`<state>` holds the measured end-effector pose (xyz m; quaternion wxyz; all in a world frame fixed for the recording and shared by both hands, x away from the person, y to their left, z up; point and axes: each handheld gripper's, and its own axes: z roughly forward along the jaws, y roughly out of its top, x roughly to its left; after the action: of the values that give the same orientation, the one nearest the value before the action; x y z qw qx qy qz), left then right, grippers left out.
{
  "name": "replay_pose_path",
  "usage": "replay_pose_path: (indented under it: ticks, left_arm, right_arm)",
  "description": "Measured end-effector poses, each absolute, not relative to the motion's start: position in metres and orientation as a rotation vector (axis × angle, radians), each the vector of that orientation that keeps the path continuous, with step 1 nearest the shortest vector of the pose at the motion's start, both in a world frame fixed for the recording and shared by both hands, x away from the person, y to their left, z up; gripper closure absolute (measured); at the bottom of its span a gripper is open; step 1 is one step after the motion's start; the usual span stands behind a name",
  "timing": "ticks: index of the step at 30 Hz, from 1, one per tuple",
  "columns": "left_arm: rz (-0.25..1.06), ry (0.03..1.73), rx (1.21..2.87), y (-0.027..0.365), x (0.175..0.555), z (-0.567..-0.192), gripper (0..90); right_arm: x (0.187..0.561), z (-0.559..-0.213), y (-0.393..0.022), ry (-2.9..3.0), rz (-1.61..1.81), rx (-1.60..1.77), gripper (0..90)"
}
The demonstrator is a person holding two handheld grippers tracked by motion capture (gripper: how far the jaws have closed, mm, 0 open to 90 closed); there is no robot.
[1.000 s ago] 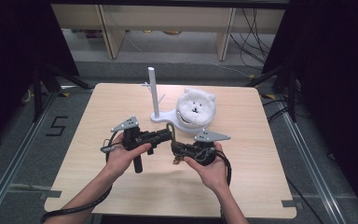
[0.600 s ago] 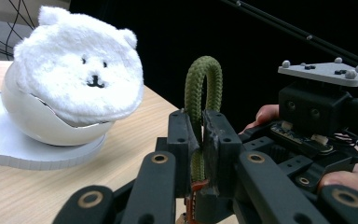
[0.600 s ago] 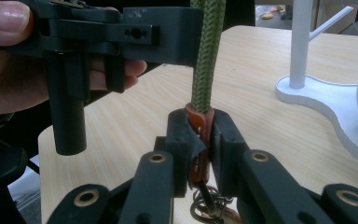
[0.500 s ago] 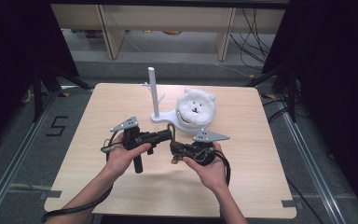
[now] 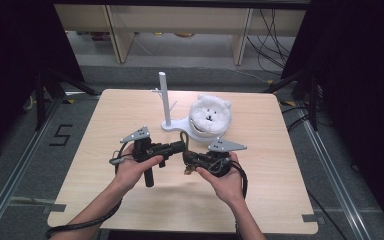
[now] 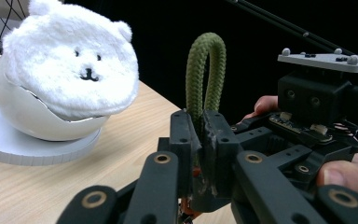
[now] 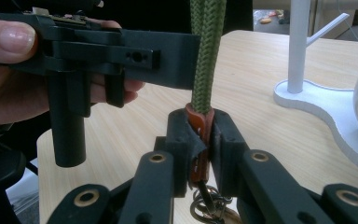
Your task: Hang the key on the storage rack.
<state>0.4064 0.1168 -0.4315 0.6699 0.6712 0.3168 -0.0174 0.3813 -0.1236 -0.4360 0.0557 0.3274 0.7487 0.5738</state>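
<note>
I am gripping a green cord loop (image 6: pixel 207 70) with my left tool (image 6: pixel 199 140); its jaws have just been closing and are now pressing tight on the cord's two strands. My right tool (image 7: pixel 200 140) is clamping the orange tab (image 7: pixel 198 122) at the loop's lower end, with a bunch of metal rings (image 7: pixel 209 205) hanging under it. So the loop is standing between my two tools, which are meeting tip to tip above the desk (image 5: pixel 260 200), my left tool (image 5: pixel 177 147) crossing just above my right one (image 5: pixel 190 161).

Taking the white stand (image 5: pixel 164 100) as my landmark: the loop (image 5: pixel 182 137) is sitting near it, on my side of its base, held just off the desk. My left hand (image 5: pixel 135 167) is further toward me and to the left of the stand, my right hand (image 5: pixel 220 177) toward me and to its right. A white fluffy bear (image 5: pixel 210 112) is resting in a white bowl (image 6: pixel 32 121) right beside the stand's post, on the same flat base (image 7: pixel 326 109). A thin peg (image 7: pixel 332 24) is slanting up off the post.
</note>
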Motion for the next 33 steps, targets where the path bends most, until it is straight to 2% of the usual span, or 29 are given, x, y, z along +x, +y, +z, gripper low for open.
replay_pose_path:
  ticks: [5, 10, 16, 33]
  left_arm:
    - [-0.023, 0.71, 1.518, 0.118, 0.406, -0.429, 84.0]
    - [0.047, 0.717, 1.528, 0.122, 0.405, -0.427, 84.3]
    - [0.161, 0.72, 1.536, 0.128, 0.406, -0.424, 84.2]
    - [0.314, 0.765, 1.577, 0.152, 0.412, -0.424, 84.2]
  right_arm:
    - [0.383, -0.435, -0.123, 2.269, 1.74, 0.964, 78.1]
    - [0.383, -0.433, -0.123, 2.216, 1.718, 0.958, 63.5]
    - [0.381, -0.434, -0.127, 2.215, 1.654, 0.972, 55.9]
    - [0.372, -0.445, -0.16, 2.157, 1.564, 1.048, 51.4]
